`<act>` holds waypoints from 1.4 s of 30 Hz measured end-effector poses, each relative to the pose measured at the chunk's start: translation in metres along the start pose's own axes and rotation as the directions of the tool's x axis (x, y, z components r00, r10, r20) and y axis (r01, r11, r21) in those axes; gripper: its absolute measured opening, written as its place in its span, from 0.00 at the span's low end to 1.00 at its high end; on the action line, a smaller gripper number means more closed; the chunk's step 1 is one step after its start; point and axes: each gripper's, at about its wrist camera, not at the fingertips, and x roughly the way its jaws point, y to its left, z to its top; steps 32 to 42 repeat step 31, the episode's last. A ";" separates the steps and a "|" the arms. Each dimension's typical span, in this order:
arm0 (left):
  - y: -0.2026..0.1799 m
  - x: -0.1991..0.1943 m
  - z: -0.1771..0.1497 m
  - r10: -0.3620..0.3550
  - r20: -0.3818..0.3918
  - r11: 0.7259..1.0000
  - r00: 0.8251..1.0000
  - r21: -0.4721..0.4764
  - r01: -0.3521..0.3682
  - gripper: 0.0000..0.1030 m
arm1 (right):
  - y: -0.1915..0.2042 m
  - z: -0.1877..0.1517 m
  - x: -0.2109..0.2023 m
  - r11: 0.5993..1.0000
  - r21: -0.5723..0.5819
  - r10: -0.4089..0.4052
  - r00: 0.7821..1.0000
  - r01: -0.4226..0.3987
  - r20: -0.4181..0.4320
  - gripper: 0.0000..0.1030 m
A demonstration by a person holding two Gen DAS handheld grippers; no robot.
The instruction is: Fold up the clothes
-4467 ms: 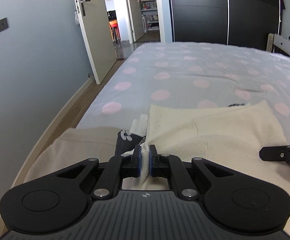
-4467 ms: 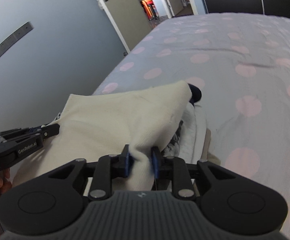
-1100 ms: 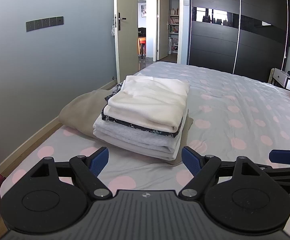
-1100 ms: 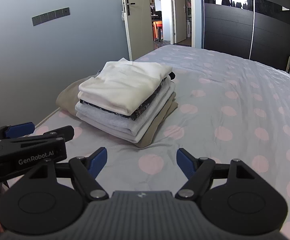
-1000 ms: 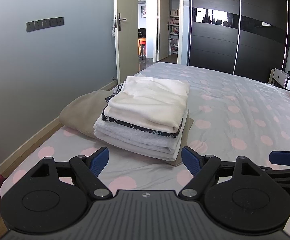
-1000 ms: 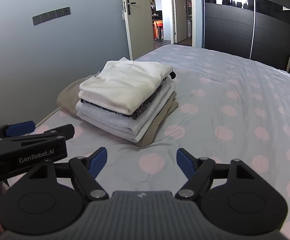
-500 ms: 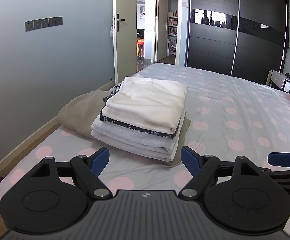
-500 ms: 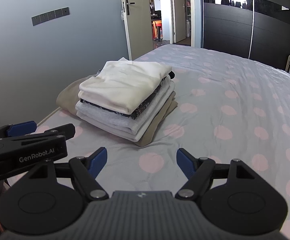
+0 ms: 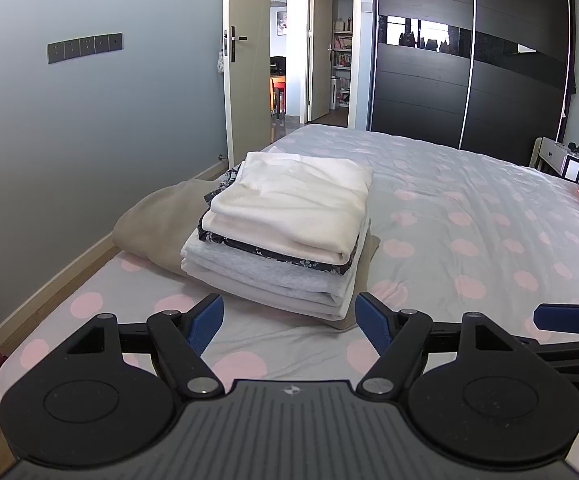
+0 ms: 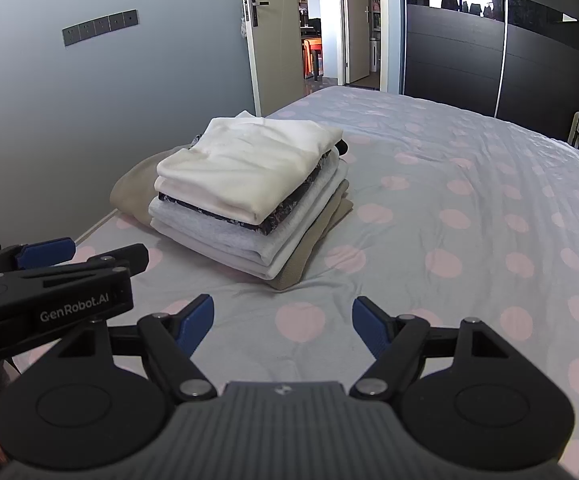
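My left gripper (image 9: pixel 289 322) hangs near the bed's edge, its blue-padded jaws wide but closing, nothing between them. My right gripper (image 10: pixel 282 326) is spread too, empty. The stack of folded clothes (image 9: pixel 285 236) sits just beyond, toward the far left of the polka-dot bedsheet (image 9: pixel 469 220): a soft cream knit on top, a dark floral layer, grey jersey, then tan cloth (its edge bulges left).

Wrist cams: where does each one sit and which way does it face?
Left wrist: on the left gripper, aimed down across the bed at the folded stack; jaws closing on nothing, right gripper's tip at right.
Right wrist: on the right gripper, same aim; jaws open, left gripper beside it.
Shared: stack, bed, wardrobe.
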 end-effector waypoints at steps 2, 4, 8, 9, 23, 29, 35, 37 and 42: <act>0.000 0.000 0.000 0.000 0.000 1.000 1.000 0.001 0.000 0.70 | 0.000 0.000 0.000 1.000 -0.003 -0.003 1.000 0.003 0.001 0.76; 0.000 0.000 0.000 0.001 0.000 1.000 1.000 0.002 -0.001 0.70 | 0.001 0.000 0.000 1.000 -0.004 -0.005 1.000 0.005 0.000 0.76; 0.000 0.000 0.000 0.000 -0.003 1.000 1.000 0.004 0.000 0.69 | 0.001 -0.001 0.000 1.000 -0.003 -0.006 1.000 0.006 -0.003 0.76; 0.000 0.000 -0.001 0.000 -0.003 1.000 1.000 0.004 0.000 0.69 | 0.001 -0.001 0.000 1.000 -0.003 -0.006 1.000 0.006 -0.004 0.76; 0.000 0.001 -0.001 -0.004 -0.010 1.000 1.000 0.013 0.004 0.68 | 0.001 -0.003 0.000 1.000 0.001 -0.007 1.000 0.007 -0.013 0.76; -0.001 0.001 -0.003 -0.003 -0.011 1.000 1.000 0.020 0.003 0.67 | 0.001 -0.004 0.000 1.000 0.002 -0.007 1.000 0.007 -0.019 0.76; -0.001 0.001 -0.004 -0.006 -0.011 1.000 1.000 0.017 0.007 0.66 | 0.001 -0.004 0.000 1.000 0.003 -0.005 1.000 0.005 -0.020 0.76; -0.001 0.001 -0.004 -0.006 -0.011 1.000 1.000 0.017 0.007 0.66 | 0.001 -0.004 0.000 1.000 0.003 -0.005 1.000 0.005 -0.020 0.76; -0.001 0.001 -0.004 -0.006 -0.011 1.000 1.000 0.017 0.007 0.66 | 0.001 -0.004 0.000 1.000 0.003 -0.005 1.000 0.005 -0.020 0.76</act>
